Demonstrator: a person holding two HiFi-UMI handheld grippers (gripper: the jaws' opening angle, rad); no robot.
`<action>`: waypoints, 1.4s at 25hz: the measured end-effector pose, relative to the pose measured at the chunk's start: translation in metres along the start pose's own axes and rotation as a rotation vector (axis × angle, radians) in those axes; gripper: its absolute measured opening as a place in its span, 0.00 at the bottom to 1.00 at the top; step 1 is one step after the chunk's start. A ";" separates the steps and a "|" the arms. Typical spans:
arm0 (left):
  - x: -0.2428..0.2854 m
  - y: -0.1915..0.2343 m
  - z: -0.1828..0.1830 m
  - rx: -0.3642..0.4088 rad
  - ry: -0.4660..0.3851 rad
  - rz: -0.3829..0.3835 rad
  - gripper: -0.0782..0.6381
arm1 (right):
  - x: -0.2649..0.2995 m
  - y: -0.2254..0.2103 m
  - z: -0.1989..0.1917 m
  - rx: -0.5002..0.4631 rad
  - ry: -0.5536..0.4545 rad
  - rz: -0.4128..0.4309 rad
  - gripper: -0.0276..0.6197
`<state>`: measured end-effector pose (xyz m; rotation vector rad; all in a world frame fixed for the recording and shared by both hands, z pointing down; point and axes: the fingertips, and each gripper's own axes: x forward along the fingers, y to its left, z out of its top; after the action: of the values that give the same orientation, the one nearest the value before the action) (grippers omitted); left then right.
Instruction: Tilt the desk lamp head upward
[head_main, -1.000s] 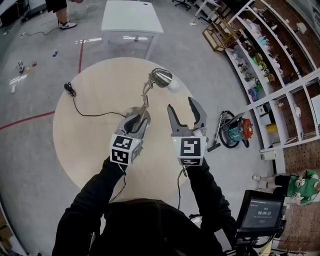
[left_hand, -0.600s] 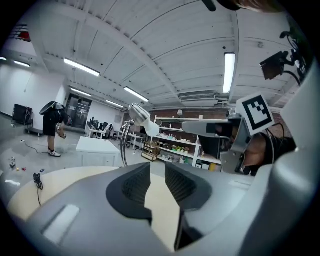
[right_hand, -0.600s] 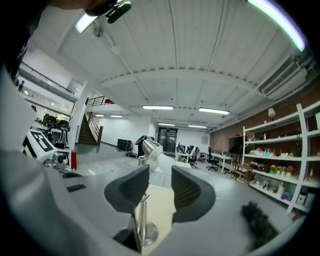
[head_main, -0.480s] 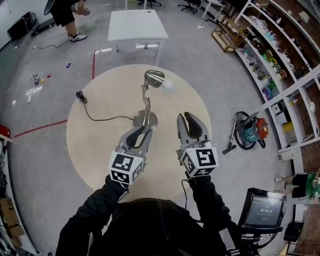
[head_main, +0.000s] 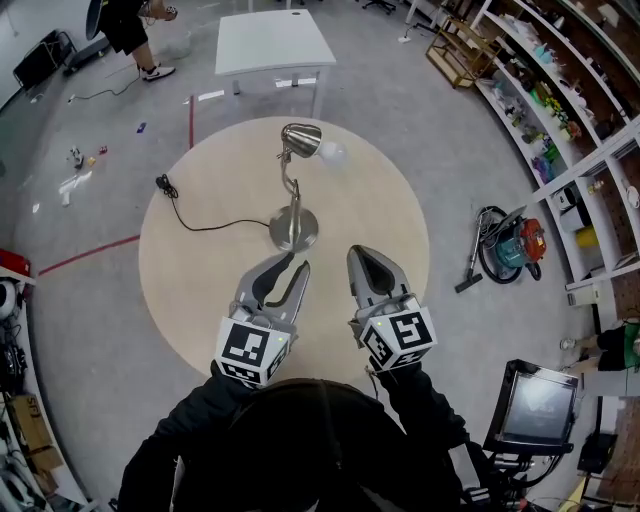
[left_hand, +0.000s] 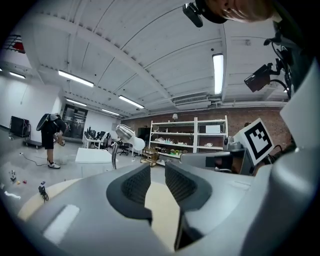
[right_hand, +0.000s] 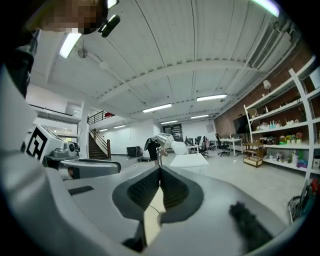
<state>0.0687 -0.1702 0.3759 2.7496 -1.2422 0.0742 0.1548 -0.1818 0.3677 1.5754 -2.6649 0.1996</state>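
Note:
The silver desk lamp (head_main: 293, 228) stands in the middle of the round wooden table (head_main: 190, 290). Its head (head_main: 300, 137) and white bulb (head_main: 331, 153) point right. My left gripper (head_main: 294, 265) hangs short of the lamp base, open by a narrow gap with nothing in it. The right gripper (head_main: 365, 251) is beside it, shut and empty; its jaws have just been closing. In the left gripper view the lamp head (left_hand: 125, 133) shows far beyond the left gripper (left_hand: 157, 168). In the right gripper view the lamp head (right_hand: 163, 140) stands above the right gripper (right_hand: 160, 171).
The lamp's black cable (head_main: 190, 218) trails left across the table. On the floor beyond are a white rectangular table (head_main: 275, 45) and a person (head_main: 128, 25). A vacuum cleaner (head_main: 510, 248) and shelving (head_main: 565, 95) are to the right, a monitor (head_main: 535, 405) at lower right.
Both grippers have drawn back from the lamp toward me. The right jaws went from wide open to shut. The left jaws kept their narrow gap.

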 end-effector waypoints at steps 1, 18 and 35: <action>-0.002 -0.001 0.002 -0.004 -0.004 -0.001 0.24 | -0.003 0.004 0.000 0.017 -0.007 0.010 0.05; -0.025 -0.019 0.024 -0.010 -0.047 -0.040 0.22 | -0.020 0.040 0.021 0.060 -0.107 0.057 0.05; -0.024 -0.024 0.014 -0.047 -0.024 -0.061 0.21 | -0.021 0.047 0.021 0.040 -0.086 0.075 0.05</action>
<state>0.0706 -0.1385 0.3580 2.7530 -1.1499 0.0058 0.1241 -0.1441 0.3409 1.5306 -2.8051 0.1922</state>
